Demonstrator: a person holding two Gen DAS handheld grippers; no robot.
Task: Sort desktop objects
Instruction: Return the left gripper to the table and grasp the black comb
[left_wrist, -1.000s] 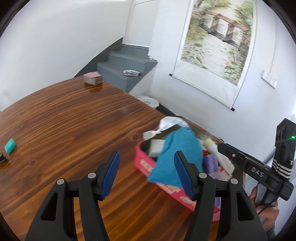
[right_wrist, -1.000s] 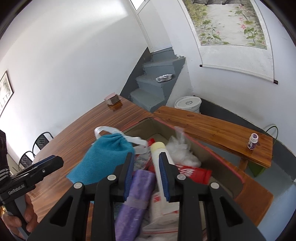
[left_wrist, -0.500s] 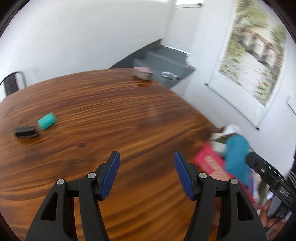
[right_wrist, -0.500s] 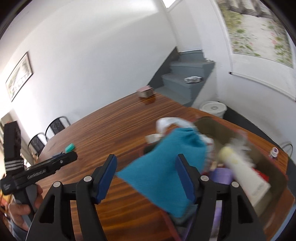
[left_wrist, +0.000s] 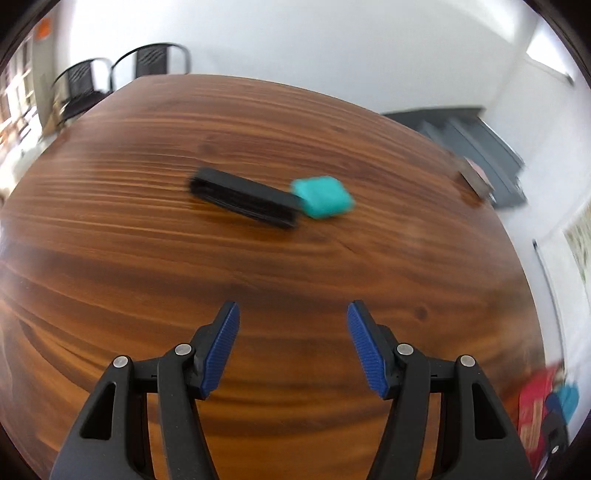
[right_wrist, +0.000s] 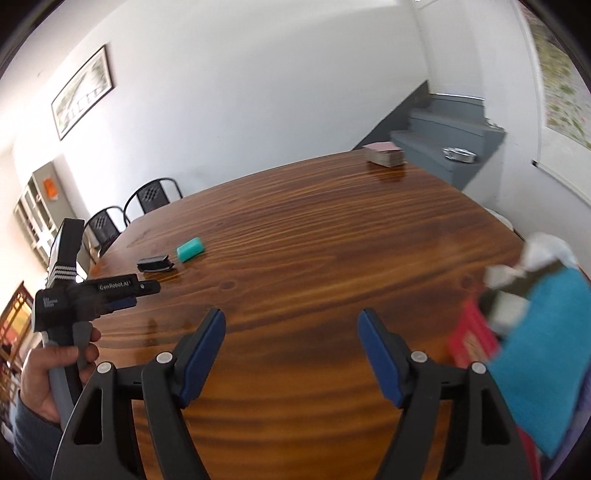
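A long black case and a teal block lie side by side on the wooden table, ahead of my left gripper, which is open and empty. My right gripper is open and empty above the table. In the right wrist view the black case and teal block lie far left, just beyond the left gripper. The pink box holds a blue cloth at the right edge.
A stack of pink cards sits at the table's far edge. Black chairs stand behind the table. Grey stairs rise at the back right. The pink box shows at the lower right in the left wrist view.
My right gripper opened, let go of the white tube and swung left away from the box. My left gripper swung left from the box toward the black case and teal block.
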